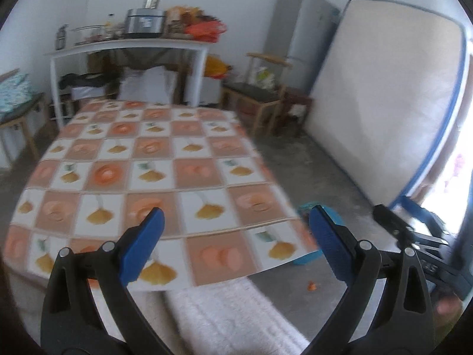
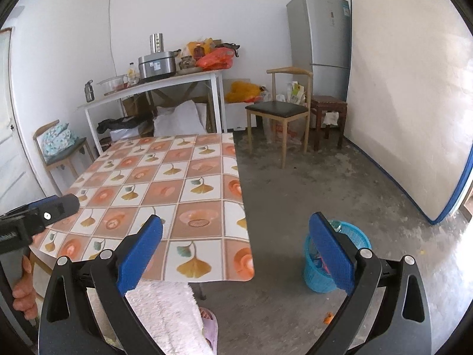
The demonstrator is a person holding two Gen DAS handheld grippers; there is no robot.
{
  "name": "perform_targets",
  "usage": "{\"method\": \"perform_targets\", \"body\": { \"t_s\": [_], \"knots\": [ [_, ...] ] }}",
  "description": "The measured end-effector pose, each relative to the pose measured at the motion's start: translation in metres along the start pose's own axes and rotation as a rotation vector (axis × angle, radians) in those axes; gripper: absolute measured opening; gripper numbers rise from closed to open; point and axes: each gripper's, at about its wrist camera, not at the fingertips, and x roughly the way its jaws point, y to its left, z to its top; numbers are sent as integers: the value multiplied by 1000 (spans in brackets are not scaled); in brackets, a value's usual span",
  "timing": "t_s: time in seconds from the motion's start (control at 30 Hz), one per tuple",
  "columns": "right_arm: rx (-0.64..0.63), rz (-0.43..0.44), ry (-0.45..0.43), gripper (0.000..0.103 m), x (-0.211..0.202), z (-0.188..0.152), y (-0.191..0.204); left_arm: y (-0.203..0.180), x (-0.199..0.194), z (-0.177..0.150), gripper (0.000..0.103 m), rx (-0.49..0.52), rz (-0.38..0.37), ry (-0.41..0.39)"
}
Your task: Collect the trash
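Now | both grippers (image 1: 236, 230) (image 2: 236, 236) wide, empty | round blue mesh basket (image 2: 354, 236) | glossy checked tablecloth (image 2: 165, 189)

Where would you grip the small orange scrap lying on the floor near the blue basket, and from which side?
Probably from straight above, fingers straddling the whole orange scrap. It is a small lump lying flat on the bare concrete floor, with no handle or edge to favour. It sits clear of the blue basket, so the already open right gripper has room. Its exact shape is too small to tell.
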Motion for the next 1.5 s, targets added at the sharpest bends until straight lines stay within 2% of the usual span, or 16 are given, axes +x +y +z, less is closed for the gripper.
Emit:
{"method": "perform_targets", "body": {
  "t_s": [0.1, 0.3, 0.4, 0.5, 0.63, 1.03, 1.5],
  "knots": [
    [-18, -5, 17, 96, 3, -6, 13, 4, 1, -8, 94, -2, 115, 17],
    [-47, -11, 75, 96, 14, -30, 36, 25, 2, -25, 94, -65, 178, 60],
    [-44, -15, 98, 96, 19, -39, 41, 34, 4, -37, 94, -89, 250, 88],
    [-52, -20, 124, 96, 26, -44, 45, 38, 7, -46, 94, -87, 290, 118],
    [-87, -40, 152, 96, 33, -49, 51, 42, 11, -52, 94, -105, 296, 160],
    [-95, -67, 180, 96, 35, -53, 49, 39, 21, -54, 94, -104, 312, 193],
    [-76, -108, 183, 96, 32, -56, 41, 10, 25, -52, 94, -16, 238, 201]
  ]
}}
